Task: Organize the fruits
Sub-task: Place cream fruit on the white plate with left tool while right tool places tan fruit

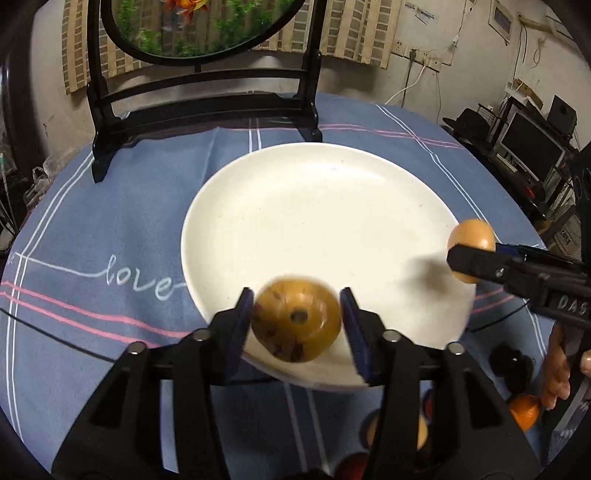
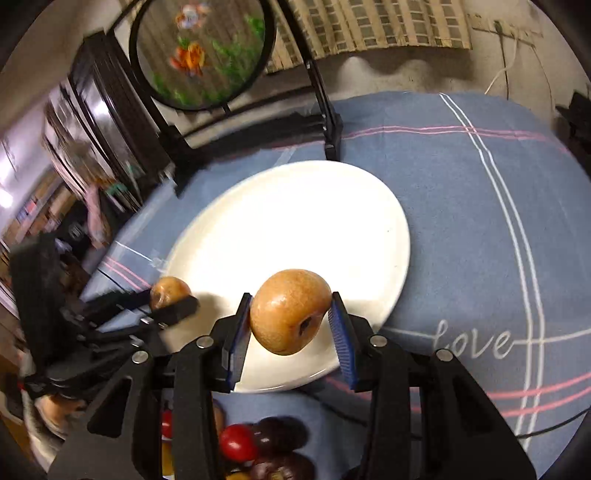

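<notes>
A white plate (image 1: 314, 221) (image 2: 295, 221) lies on the blue cloth. My left gripper (image 1: 296, 295) hangs over the plate's near rim with a round brown speckled fruit (image 1: 295, 325) between its blue pads. That fruit is blurred and a thin gap shows at the right pad, so the jaws stand open around it. From the right wrist view the left gripper (image 2: 173, 299) and this fruit (image 2: 168, 290) sit at the plate's left edge. My right gripper (image 2: 291, 297) (image 1: 469, 251) is shut on a smooth tan fruit (image 2: 290, 310) (image 1: 471, 234), above the plate's edge.
A black stand with a round goldfish panel (image 1: 207, 26) (image 2: 203, 55) rises behind the plate. Near me lie loose fruits: a red one (image 2: 238, 441), dark ones (image 2: 280, 435), an orange one (image 1: 524, 411). A hand (image 1: 554, 373) holds the right gripper. Shelves and monitors stand beyond the table's right edge.
</notes>
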Action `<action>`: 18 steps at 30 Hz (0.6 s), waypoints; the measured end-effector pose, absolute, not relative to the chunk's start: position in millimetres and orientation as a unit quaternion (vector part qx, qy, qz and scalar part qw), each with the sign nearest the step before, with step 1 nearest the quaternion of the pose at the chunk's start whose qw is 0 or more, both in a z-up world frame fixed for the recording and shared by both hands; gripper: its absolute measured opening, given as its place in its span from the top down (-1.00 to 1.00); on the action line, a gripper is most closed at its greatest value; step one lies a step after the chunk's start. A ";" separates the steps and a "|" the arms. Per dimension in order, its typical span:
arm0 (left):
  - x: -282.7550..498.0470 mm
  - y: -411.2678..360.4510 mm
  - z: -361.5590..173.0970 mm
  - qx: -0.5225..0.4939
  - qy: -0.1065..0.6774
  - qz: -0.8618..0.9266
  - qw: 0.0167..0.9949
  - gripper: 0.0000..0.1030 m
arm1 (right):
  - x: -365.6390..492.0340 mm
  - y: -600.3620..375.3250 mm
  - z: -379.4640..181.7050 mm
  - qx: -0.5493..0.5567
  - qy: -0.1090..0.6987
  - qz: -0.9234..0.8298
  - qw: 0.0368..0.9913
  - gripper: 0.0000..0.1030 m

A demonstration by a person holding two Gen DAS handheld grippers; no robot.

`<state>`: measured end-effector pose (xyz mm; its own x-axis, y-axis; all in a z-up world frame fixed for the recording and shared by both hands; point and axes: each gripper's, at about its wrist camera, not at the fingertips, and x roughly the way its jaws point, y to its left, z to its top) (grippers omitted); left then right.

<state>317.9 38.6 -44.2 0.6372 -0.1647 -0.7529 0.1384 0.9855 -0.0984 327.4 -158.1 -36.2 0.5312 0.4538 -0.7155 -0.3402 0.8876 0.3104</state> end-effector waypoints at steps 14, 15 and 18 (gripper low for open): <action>298.9 69.1 -24.4 -0.059 0.380 -0.059 0.921 -0.68 | 309.8 -177.5 -13.6 0.087 0.379 0.226 0.893 -0.41; 294.9 71.2 -21.5 -0.055 0.374 -0.052 0.924 -0.69 | 302.5 -182.0 -8.5 0.093 0.373 0.228 0.894 -0.41; 273.9 79.6 -19.5 -0.059 0.369 -0.050 0.926 -0.71 | 276.3 -198.2 -2.1 0.114 0.358 0.231 0.898 -0.54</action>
<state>273.9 79.6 -19.5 0.7229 -0.1360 -0.6774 0.0483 0.9880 -0.1468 276.3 -198.2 -2.1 0.6372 0.4966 -0.5894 -0.3342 0.8671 0.3693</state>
